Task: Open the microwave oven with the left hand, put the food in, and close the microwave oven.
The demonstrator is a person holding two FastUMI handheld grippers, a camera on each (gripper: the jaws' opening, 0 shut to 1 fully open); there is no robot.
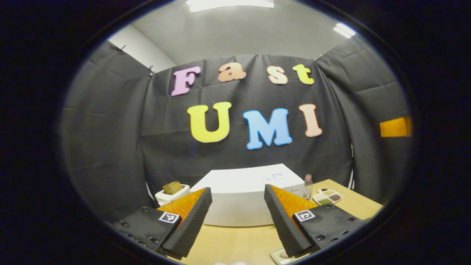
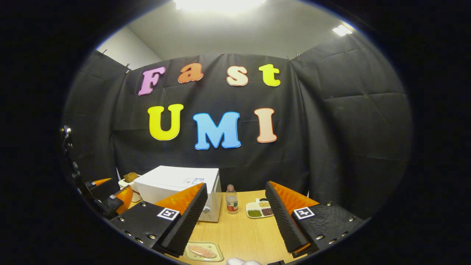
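Left gripper view is showing the left gripper (image 1: pixel 235 221) released, facing the closed microwave (image 1: pixel 243 195); the right gripper (image 2: pixel 235 221) is likewise released. Reaching squarely for the door edge seems wise.

Ahead of my right tongs (image 2: pixel 235 217) I see bare table (image 2: pixel 239 232) running to a bottle (image 2: pixel 232 199) and sectioned dish (image 2: pixel 259 208). The microwave (image 2: pixel 180 191) blocks the far left. A food plate (image 2: pixel 203 251) lies near, low left.

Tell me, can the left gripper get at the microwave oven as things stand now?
Probably yes. The left gripper is open and faces the microwave oven straight ahead, with bare wooden table between them and nothing in the way.
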